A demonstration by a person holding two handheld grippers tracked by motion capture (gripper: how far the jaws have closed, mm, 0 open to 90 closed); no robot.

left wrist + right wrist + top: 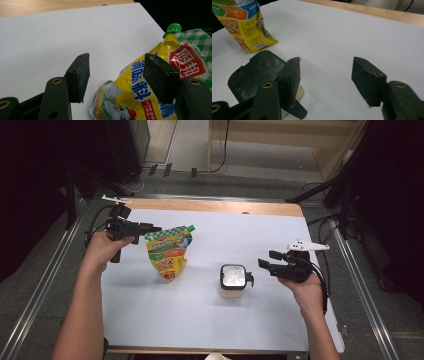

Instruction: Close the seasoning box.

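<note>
Two things make up the work: a yellow seasoning pouch (169, 251) with a green cap, propped upright, and a small jar (232, 281) with a dark lid, still capped. Nothing appears poured yet, so most of it seems left to do. The left gripper (156, 228) reaches level toward the pouch's top corner, jaws parted; in its own view the pouch (150, 92) lies behind the far jaw, and I cannot tell whether it touches. The right gripper (266, 260) hangs just beside the jar, jaws wide and empty, the jar's lid (255, 73) behind one jaw.
</note>
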